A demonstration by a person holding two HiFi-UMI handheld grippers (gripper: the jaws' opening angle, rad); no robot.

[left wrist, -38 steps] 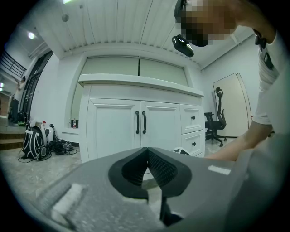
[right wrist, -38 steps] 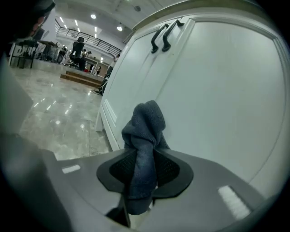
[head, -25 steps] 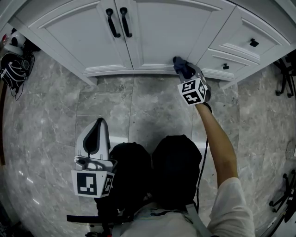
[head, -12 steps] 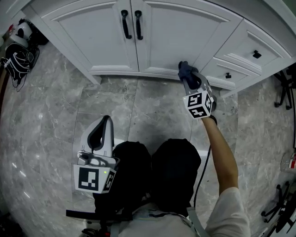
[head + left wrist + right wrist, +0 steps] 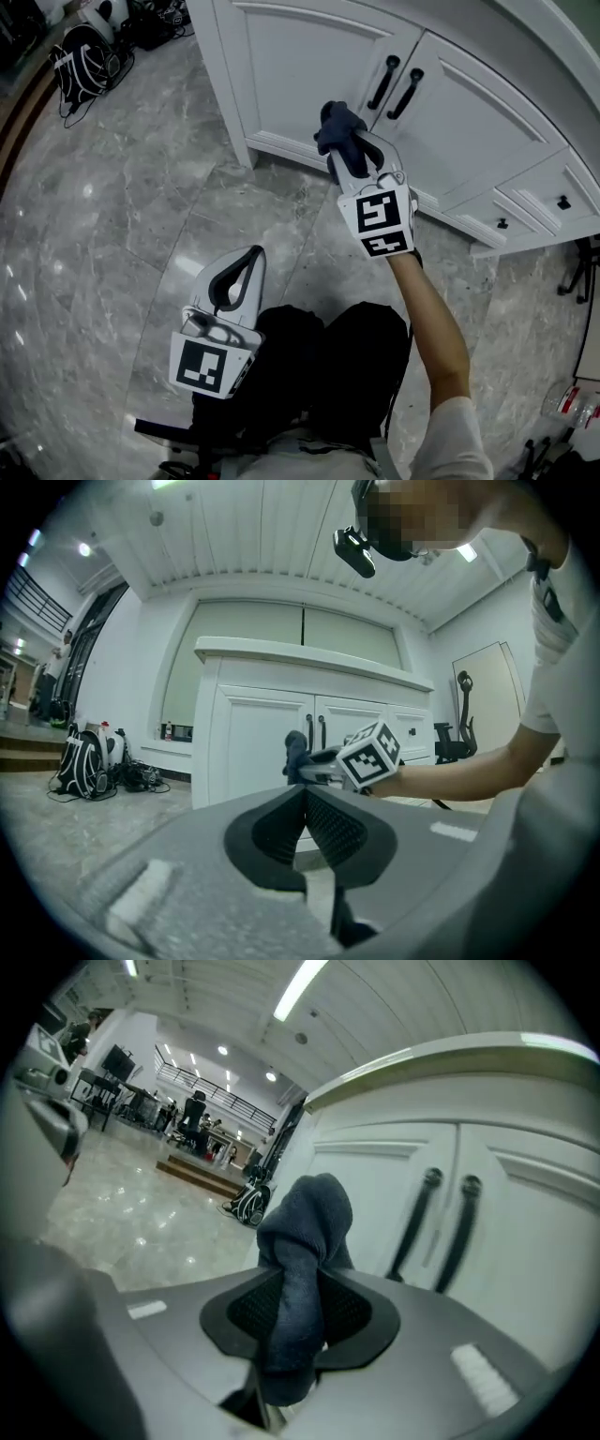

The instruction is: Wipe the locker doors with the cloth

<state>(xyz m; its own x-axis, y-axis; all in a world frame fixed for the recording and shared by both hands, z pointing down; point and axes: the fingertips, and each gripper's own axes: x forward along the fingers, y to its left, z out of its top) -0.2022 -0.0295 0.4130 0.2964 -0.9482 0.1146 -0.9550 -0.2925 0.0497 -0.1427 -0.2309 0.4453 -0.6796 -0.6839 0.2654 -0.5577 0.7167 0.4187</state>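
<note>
Item: dark blue cloth [image 5: 336, 127], bunched and clamped between the jaws of the right gripper [image 5: 343, 148], its free end projecting past the tips. It is held level before the left locker door [image 5: 300, 66], beside the black handles [image 5: 384, 82]; contact with the panel cannot be confirmed. Left gripper [image 5: 246, 264]: jaws closed together on nothing, held low over the marble floor [image 5: 112, 216], well apart from the cabinet. Both this door and the right door [image 5: 478, 131] are seen uniformly white, without streaks, so wiped areas cannot be told; the wiping is judged under way at most, with the right door probably outstanding.
</note>
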